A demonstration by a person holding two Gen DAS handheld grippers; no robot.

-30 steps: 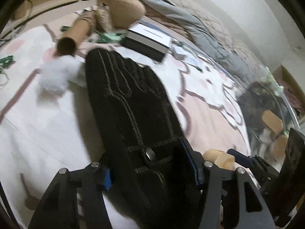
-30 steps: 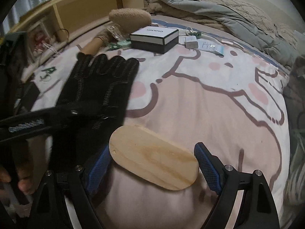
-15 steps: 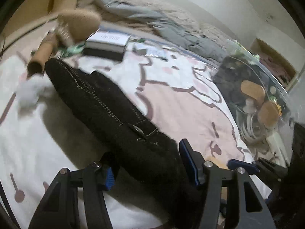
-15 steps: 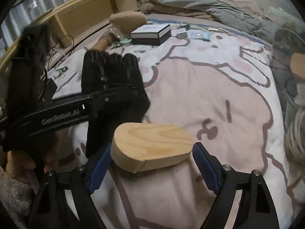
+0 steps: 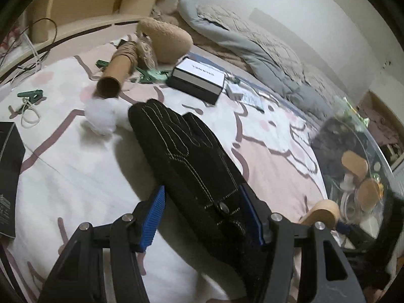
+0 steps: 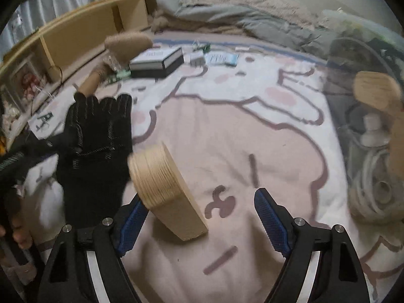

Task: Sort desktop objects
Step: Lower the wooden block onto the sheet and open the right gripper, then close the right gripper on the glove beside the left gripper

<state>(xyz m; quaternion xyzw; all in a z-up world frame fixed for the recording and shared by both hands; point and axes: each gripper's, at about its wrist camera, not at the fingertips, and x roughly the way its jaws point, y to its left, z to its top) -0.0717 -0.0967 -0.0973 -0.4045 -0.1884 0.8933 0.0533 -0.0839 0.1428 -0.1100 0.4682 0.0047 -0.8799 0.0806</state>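
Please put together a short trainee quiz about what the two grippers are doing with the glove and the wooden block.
1. True or false: the left gripper is clamped on the black glove.
2. What sits between the fingers of the right gripper? A) a cardboard tube B) a wooden block C) a white box
3. Does the right pad of that gripper touch the block?

Key: 1 true; 2 B; 3 no, there is a clear gap, and the block leans at the left pad.

Wooden block [image 6: 166, 192] tilts between spread right gripper [image 6: 202, 217].
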